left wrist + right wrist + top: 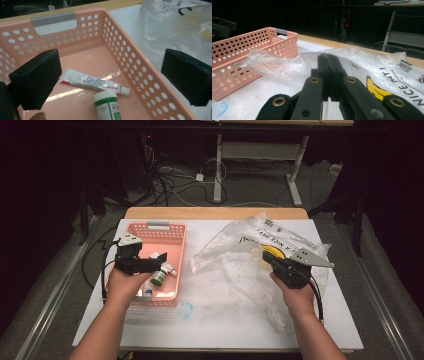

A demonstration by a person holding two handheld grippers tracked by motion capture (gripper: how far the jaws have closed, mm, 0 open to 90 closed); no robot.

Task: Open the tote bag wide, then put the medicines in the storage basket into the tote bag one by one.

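- Looking down from the high view, the left gripper hangs over the pink perforated basket with its jaws pointing toward the right wall; a green-capped white bottle and a white tube lie in the basket just below and beside the fingertips, with another small bottle nearer the person's hand.
- In the same view the right gripper rests on the clear plastic bag, its tip beside the bag's yellow print; the basket is well apart from it.
- In the left gripper view the two black pads stand wide apart with nothing clamped: the ointment tube lies flat on the basket floor between them, nearer the left pad, and the green-capped bottle lies just below it, touching the tube near its cap. The basket wall runs between the tube and the right pad, and the plastic bag lies beyond that pad.
- In the right gripper view the fingers are pressed together; whether bag film is pinched between them I cannot tell. The bag spreads under and past the tips, and the basket stands off to their left.
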